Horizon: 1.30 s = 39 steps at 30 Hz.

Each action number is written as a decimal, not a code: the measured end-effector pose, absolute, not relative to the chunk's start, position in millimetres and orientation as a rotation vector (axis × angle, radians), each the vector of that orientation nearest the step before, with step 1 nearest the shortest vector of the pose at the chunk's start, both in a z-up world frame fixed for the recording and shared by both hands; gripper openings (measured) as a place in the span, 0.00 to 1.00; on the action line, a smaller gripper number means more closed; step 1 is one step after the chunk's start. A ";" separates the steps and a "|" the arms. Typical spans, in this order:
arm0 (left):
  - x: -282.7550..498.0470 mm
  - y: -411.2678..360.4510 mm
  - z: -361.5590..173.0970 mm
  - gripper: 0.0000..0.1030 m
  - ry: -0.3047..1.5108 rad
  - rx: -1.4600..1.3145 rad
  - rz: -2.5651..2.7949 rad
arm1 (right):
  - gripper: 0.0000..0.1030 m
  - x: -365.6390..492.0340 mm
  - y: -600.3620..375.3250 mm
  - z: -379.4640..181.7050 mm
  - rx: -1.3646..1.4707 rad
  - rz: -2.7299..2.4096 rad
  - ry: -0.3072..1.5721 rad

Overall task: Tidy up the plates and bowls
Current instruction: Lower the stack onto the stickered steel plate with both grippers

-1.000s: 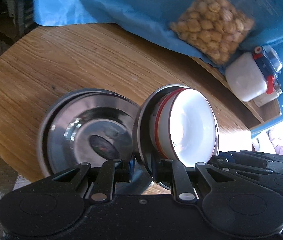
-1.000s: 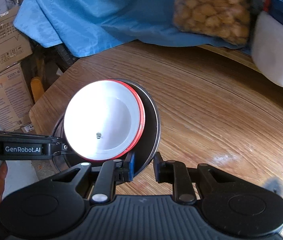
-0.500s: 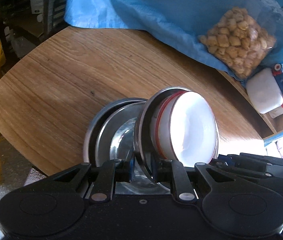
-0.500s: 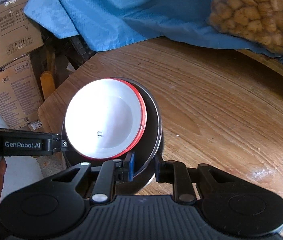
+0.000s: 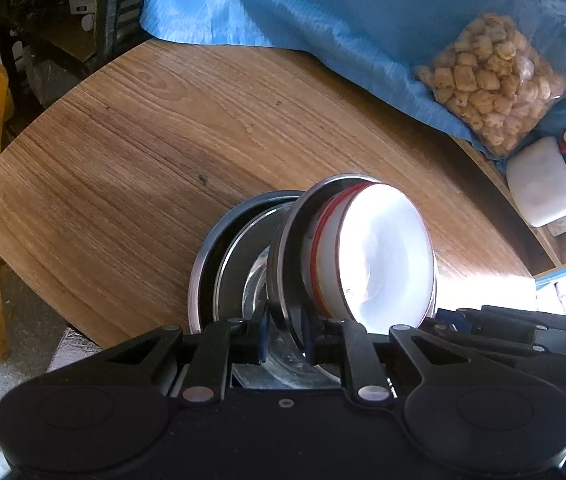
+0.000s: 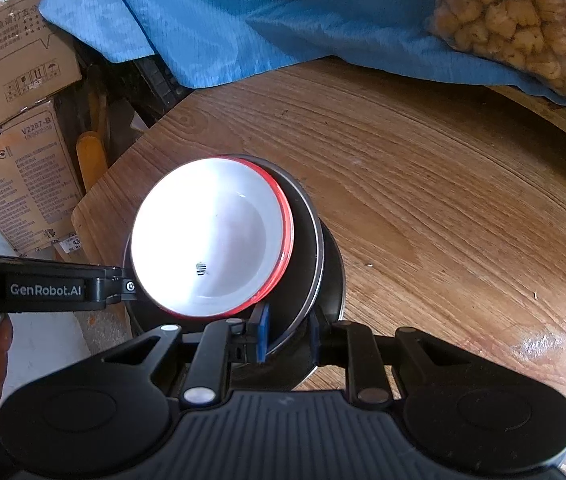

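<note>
Left gripper (image 5: 285, 338): jaws pinch the near rim of the round steel plate (image 5: 283, 264), held tilted.
Stack below: two nested round steel plates (image 5: 207, 272) rest on the brown wooden table (image 5: 123, 160), directly under the carried plate.
Cargo: white red-rimmed bowl (image 6: 211, 240) sits in the carried plate.
Right gripper (image 6: 288, 338): jaws clamp the same plate's opposite rim.
Advice: level both sides together, lower centred, then release.

Harsh sun from right blows out white bowl (image 5: 379, 256); fisheye bends edges, bg dim.
</note>
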<state>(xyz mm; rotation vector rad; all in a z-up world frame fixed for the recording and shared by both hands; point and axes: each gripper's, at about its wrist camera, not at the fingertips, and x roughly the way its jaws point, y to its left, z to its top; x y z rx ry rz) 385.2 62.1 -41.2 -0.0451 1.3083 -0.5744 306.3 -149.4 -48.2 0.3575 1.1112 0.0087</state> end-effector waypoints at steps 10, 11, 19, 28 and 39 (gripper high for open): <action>388.2 65.6 -46.0 0.16 1.323 -0.053 -0.553 | 0.22 311.0 -148.9 -50.2 0.356 0.023 1.127; 388.3 65.8 -46.5 0.16 1.324 -0.053 -0.550 | 0.22 311.2 -148.9 -50.4 0.357 0.025 1.128; 390.1 69.0 -48.2 0.16 1.335 -0.057 -0.530 | 0.22 314.0 -146.6 -51.4 0.357 0.035 1.140; 391.2 70.4 -46.9 0.17 1.343 -0.050 -0.513 | 0.23 316.8 -145.3 -53.2 0.354 0.041 1.144; 391.5 74.2 -45.3 0.15 1.335 -0.056 -0.490 | 0.24 317.0 -144.4 -52.5 0.345 0.054 1.141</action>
